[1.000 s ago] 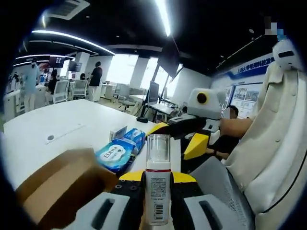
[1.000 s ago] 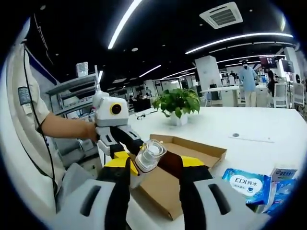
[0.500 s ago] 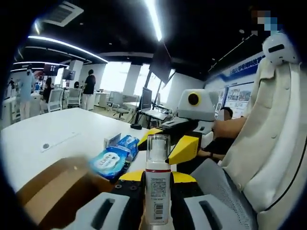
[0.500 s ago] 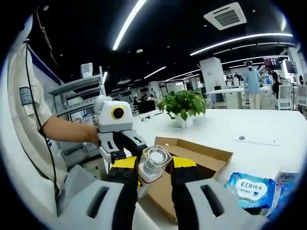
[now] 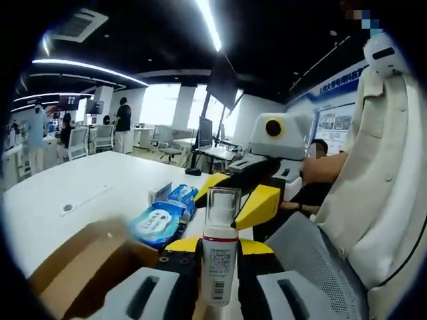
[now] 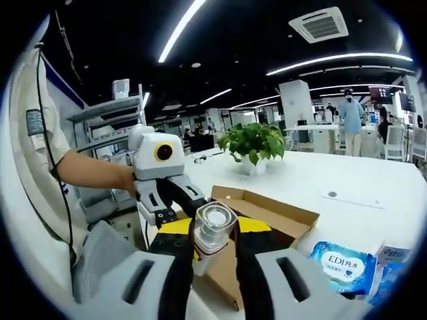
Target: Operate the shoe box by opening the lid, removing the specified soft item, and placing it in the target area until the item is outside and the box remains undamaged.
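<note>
So right now both grippers have hold of the same pump bottle (image 5: 219, 257), held up just above the near corner of the open cardboard shoe box (image 6: 267, 220).

From the left gripper view, the left gripper (image 5: 219, 293) has its jaws closed snug against the bottle's white body, label facing the camera, clear cap on top. Just beyond the bottle you can see the right gripper (image 5: 257, 193), its yellow-and-black jaws reaching in toward the cap end.

From the right gripper view, the right gripper (image 6: 213, 250) is looking straight down onto the clear cap (image 6: 215, 217), and its jaws are pinched narrow on either side of the upper part of the bottle. The left gripper (image 6: 160, 193) comes in from the left, held by a person's hand, and grips the bottle lower down.

The box sits on the white table (image 6: 347, 193) with its flaps open and brown insides showing. Just beside the box, on the side away from the person, lies a blue pack of wipes (image 6: 340, 263), with another blue packet (image 5: 183, 195) past it. Further beyond the box there's a potted plant (image 6: 252, 143) on the table.
</note>
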The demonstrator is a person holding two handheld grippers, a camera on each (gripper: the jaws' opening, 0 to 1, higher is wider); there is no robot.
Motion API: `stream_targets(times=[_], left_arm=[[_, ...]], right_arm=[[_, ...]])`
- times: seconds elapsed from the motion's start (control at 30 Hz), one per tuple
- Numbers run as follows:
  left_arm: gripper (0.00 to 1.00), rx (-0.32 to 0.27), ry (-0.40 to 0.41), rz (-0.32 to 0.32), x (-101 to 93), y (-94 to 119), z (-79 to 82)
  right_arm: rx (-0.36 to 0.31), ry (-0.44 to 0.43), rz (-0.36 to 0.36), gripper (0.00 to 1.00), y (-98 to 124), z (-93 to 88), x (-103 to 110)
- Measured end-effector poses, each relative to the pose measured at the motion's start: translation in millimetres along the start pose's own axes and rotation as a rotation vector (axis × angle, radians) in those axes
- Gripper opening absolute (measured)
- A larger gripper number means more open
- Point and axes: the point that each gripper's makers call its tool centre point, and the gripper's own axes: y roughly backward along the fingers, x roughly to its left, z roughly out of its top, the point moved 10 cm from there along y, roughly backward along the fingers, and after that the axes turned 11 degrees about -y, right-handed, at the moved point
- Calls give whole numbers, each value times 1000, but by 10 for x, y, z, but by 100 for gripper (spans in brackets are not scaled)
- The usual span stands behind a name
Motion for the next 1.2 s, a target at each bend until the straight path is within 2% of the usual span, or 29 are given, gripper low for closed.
stream_targets(times=[0.3,0.67,0.8,0.9,1.2], left_arm=[[22,10,3,25,65,-15,15],[33,28,23,62,177,-22,-6],[38,58,17,96,216,26,-20],[46,86,12,129,241,88,-32],[56,147,18,248,294,375,-107]], right_arm=[[2,15,2,19,-36,60,-57],[0,21,1,19,-88,140,-214],[2,29,1,19,-106,173,-284],[1,32,-1,19,-109,202,-341],[-3,53,-16,19,-97,310,-539]])
